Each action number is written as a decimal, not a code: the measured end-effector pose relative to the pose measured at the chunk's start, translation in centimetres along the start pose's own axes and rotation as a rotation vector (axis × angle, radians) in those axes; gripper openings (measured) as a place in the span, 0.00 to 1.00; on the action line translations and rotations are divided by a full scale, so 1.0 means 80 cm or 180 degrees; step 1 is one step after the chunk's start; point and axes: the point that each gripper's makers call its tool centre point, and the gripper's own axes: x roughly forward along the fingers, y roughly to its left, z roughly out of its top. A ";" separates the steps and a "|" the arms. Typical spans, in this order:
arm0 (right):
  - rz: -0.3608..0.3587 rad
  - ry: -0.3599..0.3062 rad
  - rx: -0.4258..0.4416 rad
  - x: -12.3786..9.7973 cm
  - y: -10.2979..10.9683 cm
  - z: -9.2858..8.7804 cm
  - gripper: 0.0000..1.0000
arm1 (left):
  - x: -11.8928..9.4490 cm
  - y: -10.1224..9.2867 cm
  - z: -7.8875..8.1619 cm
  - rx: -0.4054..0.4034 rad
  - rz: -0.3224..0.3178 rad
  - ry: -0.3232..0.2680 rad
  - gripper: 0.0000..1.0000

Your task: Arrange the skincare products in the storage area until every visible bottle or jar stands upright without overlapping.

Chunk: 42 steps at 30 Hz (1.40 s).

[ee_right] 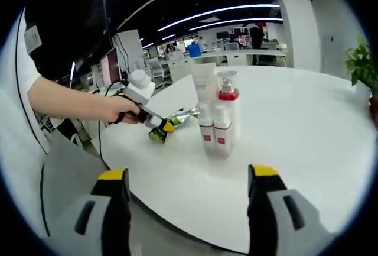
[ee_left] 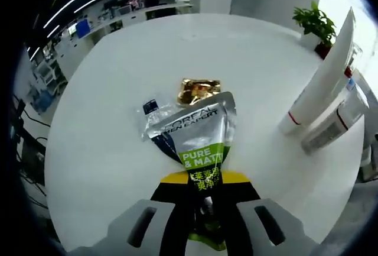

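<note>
A silver and green L'Oreal tube [ee_left: 198, 129] lies flat on the white round table [ee_left: 118, 149], and my left gripper [ee_left: 204, 186] is shut on its near end. Just beyond it lie a gold sachet [ee_left: 199, 90] and a small silver sachet [ee_left: 151, 108]. To the right stand a tall white tube [ee_left: 322, 78] and white bottles with red bands [ee_left: 338, 120]. In the right gripper view a hand holds the left gripper [ee_right: 155, 127] on the tube [ee_right: 180, 117], left of the upright cluster of bottles [ee_right: 215, 129]. My right gripper [ee_right: 188, 176] hangs open over the table's near edge.
A potted plant [ee_left: 316, 22] stands at the table's far right edge, and the plant [ee_right: 361, 64] also appears on the right in the right gripper view. Office desks and monitors [ee_right: 112, 64] lie beyond the table. A person's sleeve and arm [ee_right: 65, 99] reach in from the left.
</note>
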 end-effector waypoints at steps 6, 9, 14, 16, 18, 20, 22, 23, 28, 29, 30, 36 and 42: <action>0.0003 -0.0001 -0.0008 0.000 0.000 0.000 0.83 | -0.010 -0.002 0.000 0.0046 -0.0004 -0.0090 0.12; 0.0009 0.0001 -0.0016 0.000 0.001 0.000 0.83 | -0.016 -0.004 -0.001 0.0069 -0.0016 -0.0144 0.12; 0.0021 0.0008 -0.0041 0.001 0.003 0.000 0.82 | -0.029 -0.014 0.001 0.0170 -0.0072 -0.0289 0.12; 0.0026 0.0014 -0.0053 0.001 0.003 -0.001 0.82 | -0.035 -0.017 0.000 0.0208 -0.0090 -0.0332 0.12; 0.0033 0.0017 -0.0064 0.001 0.005 -0.001 0.82 | -0.041 -0.021 0.000 0.0237 -0.0109 -0.0386 0.12; 0.0037 0.0020 -0.0068 0.001 0.005 -0.001 0.82 | -0.047 -0.025 -0.001 0.0255 -0.0132 -0.0422 0.12; 0.0047 0.0026 -0.0061 0.001 0.006 -0.001 0.82 | -0.053 -0.027 -0.001 0.0273 -0.0146 -0.0462 0.12; 0.0056 0.0022 -0.0048 0.001 0.006 -0.001 0.82 | -0.056 -0.028 0.000 0.0273 -0.0150 -0.0480 0.12; 0.0083 -0.0015 0.0035 0.000 0.006 0.000 0.82 | -0.071 -0.032 0.000 0.0279 -0.0164 -0.0583 0.12; 0.0088 -0.0024 0.0044 0.000 0.006 0.001 0.81 | -0.075 -0.033 -0.001 0.0282 -0.0171 -0.0602 0.12; 0.0091 -0.0025 0.0046 0.000 0.007 0.001 0.81 | -0.077 -0.034 -0.002 0.0278 -0.0182 -0.0615 0.12; 0.0035 -0.0068 -0.0046 -0.001 0.007 0.005 0.76 | -0.094 -0.042 -0.008 0.0320 -0.0211 -0.0686 0.12; 0.0037 -0.0060 -0.0126 -0.001 0.008 0.005 0.75 | -0.110 -0.046 -0.010 0.0317 -0.0225 -0.0775 0.12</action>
